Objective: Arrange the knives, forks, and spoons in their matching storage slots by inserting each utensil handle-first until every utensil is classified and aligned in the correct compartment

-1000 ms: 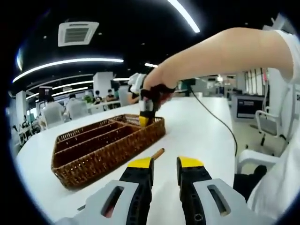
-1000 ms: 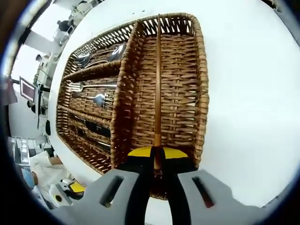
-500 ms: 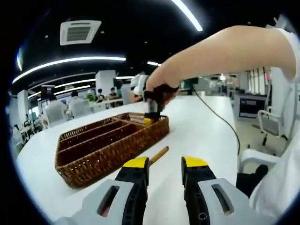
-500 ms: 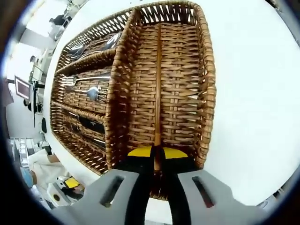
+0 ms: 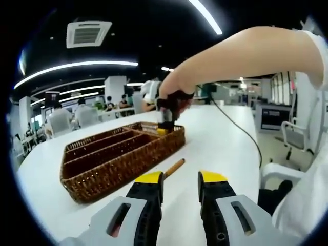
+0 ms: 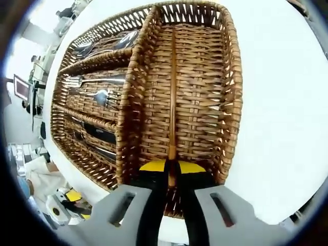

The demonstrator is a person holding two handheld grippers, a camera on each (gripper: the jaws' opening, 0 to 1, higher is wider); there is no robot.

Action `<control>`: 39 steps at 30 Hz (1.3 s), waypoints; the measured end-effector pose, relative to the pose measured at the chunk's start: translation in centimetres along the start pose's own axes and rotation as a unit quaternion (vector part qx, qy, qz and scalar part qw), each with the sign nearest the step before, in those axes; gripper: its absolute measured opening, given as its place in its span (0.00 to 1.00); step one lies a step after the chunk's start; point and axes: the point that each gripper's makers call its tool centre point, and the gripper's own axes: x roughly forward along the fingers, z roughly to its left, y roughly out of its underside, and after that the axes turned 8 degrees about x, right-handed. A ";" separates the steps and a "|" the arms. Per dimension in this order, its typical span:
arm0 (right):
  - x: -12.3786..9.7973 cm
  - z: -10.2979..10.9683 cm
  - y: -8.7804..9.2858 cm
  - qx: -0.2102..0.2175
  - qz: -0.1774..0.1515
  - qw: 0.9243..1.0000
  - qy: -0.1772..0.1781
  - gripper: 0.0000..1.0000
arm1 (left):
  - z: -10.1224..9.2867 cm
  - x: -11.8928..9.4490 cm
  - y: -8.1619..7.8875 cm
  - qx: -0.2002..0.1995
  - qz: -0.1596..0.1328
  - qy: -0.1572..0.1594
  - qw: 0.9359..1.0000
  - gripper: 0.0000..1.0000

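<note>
Right gripper (image 6: pixel 171 166) is poised over the wicker tray (image 6: pixel 233 92), jaws clamped on a thin wooden stick (image 6: pixel 172 97) — prob. a chopstick — laid lengthwise along the wide end compartment for release flat. Slim, brown, straight. Forks (image 6: pixel 95 79) and spoons (image 6: pixel 107 46) occupy separate slots. Left gripper (image 5: pixel 179 179) waits w/ jaws apart, empty — a second stick (image 5: pixel 174 167) lies on the white table (image 5: pixel 225 143) beside the tray.

Our left gripper view sits low over the white table (image 5: pixel 220 138), facing level toward the wicker tray (image 5: pixel 118 156) from near, our right gripper view looks steeply down, close above that tray's (image 6: pixel 179 92) end compartment, we share the tray between both views.
</note>
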 end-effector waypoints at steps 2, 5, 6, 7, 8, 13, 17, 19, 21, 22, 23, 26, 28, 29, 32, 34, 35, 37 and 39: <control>-0.1 0.1 -0.1 -0.005 -0.002 1.000 -0.001 0.06 | 0.0 0.0 0.0 0.000 0.000 0.000 1.000 0.26; -0.4 0.1 -0.4 -0.019 -0.005 1.000 0.003 0.07 | -0.1 0.0 0.0 -0.001 0.000 0.001 1.000 0.26; -0.6 0.2 -0.6 -0.021 -0.007 1.000 0.002 0.07 | -0.1 0.0 0.0 -0.001 0.001 0.001 1.000 0.26; -0.7 0.2 -0.7 -0.022 -0.009 1.000 0.001 0.07 | -0.2 0.0 0.0 -0.001 0.002 0.001 1.000 0.26; -0.8 0.2 -0.8 -0.026 -0.011 1.000 0.001 0.07 | -0.2 0.0 0.0 -0.001 0.002 0.001 1.000 0.26; -1.8 0.2 -2.3 -0.033 -0.030 0.999 -0.004 0.08 | -0.1 -0.2 -0.1 -0.003 0.003 -0.001 1.000 0.25; -2.2 0.3 -3.4 -0.043 -0.039 0.998 -0.007 0.08 | -0.1 -0.4 -0.1 -0.004 0.005 -0.002 1.000 0.25; -2.2 0.4 -3.9 -0.047 -0.040 0.998 -0.008 0.08 | -0.2 -0.4 -0.2 -0.004 0.006 -0.002 1.000 0.25; -2.1 0.4 -4.2 -0.052 -0.038 0.998 -0.007 0.08 | -0.3 -0.6 -0.3 -0.003 0.008 -0.001 1.000 0.25; -2.1 0.5 -4.4 -0.053 -0.039 0.998 -0.008 0.08 | -0.3 -0.6 -0.4 -0.002 0.008 -0.001 1.000 0.25; -2.1 0.6 -4.7 -0.054 -0.041 0.998 -0.009 0.07 | -0.2 -0.7 -0.5 -0.002 0.008 -0.002 1.000 0.25; -1.7 1.0 -5.5 -0.059 -0.046 0.997 -0.018 0.07 | 0.0 -0.7 -0.6 -0.003 0.008 -0.003 1.000 0.25; -1.7 0.8 -6.0 -0.056 -0.047 0.997 -0.015 0.07 | -0.1 -0.5 -0.5 -0.004 0.010 -0.001 1.000 0.25; -1.6 0.7 -6.3 -0.057 -0.050 0.997 -0.012 0.07 | -0.1 -0.5 -0.4 -0.005 0.011 0.001 1.000 0.25; -1.5 0.5 -7.0 -0.056 -0.059 0.997 -0.009 0.06 | -0.2 -0.2 -0.2 -0.009 0.013 0.003 1.000 0.25; -1.3 0.6 -7.3 -0.054 -0.058 0.997 -0.012 0.06 | -0.1 -0.1 -0.2 -0.011 0.013 0.005 1.000 0.25; -1.2 0.6 -7.4 -0.055 -0.059 0.997 -0.011 0.06 | -0.1 -0.1 -0.2 -0.011 0.013 0.005 1.000 0.25; -1.1 0.4 -7.6 -0.052 -0.060 0.997 -0.008 0.06 | -0.1 0.0 -0.2 -0.010 0.013 0.006 1.000 0.25; -0.9 0.5 -7.7 -0.053 -0.060 0.997 -0.007 0.06 | 0.0 0.0 -0.2 -0.011 0.012 0.007 1.000 0.25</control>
